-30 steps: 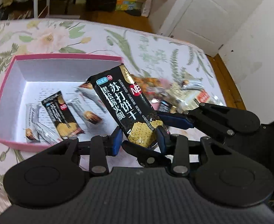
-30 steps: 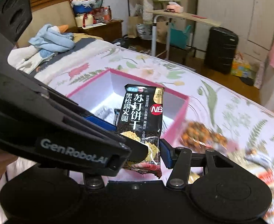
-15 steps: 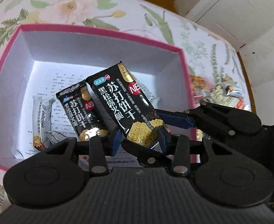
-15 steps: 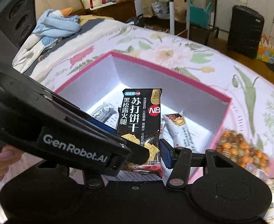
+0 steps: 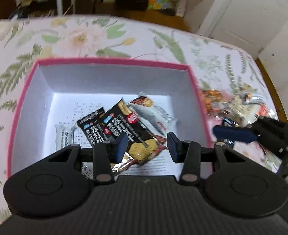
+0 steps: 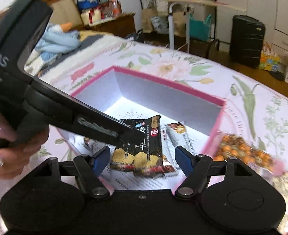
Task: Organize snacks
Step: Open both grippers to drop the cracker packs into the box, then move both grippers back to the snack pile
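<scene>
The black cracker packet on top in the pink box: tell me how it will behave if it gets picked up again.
The black cracker packet is a flat, sealed film pouch, so it is probably light and bends somewhat at its crimped ends. Its glossy wrapper looks slippery, so a pinch at one edge may slide. The crackers pictured on it suggest brittle contents; a hard squeeze could crush them. It lies flat in the pink box, unlikely to roll.

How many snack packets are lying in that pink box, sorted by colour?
Black cracker packets: 2
Silvery-white packets: 2 clearly seen
Total: 4, though part of the box floor is hidden.
</scene>
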`<act>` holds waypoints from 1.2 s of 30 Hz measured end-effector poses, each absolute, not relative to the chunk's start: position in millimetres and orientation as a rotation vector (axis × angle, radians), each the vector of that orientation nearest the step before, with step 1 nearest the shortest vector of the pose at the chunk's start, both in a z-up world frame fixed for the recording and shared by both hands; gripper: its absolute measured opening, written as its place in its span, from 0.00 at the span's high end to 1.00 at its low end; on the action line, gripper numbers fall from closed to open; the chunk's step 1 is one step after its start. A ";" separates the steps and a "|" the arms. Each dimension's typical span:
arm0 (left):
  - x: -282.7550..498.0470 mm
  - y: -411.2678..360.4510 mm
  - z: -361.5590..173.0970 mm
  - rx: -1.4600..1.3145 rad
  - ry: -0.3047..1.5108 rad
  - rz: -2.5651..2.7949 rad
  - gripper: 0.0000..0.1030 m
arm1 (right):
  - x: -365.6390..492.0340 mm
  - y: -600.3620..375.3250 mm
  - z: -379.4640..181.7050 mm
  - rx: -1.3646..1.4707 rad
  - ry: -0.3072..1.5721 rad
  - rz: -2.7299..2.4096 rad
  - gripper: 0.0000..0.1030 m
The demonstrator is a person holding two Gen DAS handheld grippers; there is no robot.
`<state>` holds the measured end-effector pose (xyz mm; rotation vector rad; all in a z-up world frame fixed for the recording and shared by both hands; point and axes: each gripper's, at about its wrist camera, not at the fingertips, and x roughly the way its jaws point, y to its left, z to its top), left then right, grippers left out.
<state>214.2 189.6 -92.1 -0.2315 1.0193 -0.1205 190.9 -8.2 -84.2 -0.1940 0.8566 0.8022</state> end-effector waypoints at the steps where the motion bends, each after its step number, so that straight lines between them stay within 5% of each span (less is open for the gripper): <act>1: 209.4 186.3 -84.9 -0.211 1.016 -0.134 0.58 | 183.6 -19.0 -75.6 -0.193 0.843 0.790 0.25; 13: 155.8 124.2 -23.0 -0.130 0.962 -0.307 0.48 | 137.1 -127.3 -24.3 -0.213 0.788 0.666 0.28; 20: 168.8 69.3 -12.9 -0.133 0.952 -0.412 0.52 | 136.7 -172.5 -21.7 -0.160 0.780 0.620 0.28; 36: 241.3 -19.7 -127.7 -0.108 1.073 -0.393 0.57 | 190.5 -197.6 -159.6 0.080 0.935 0.528 0.28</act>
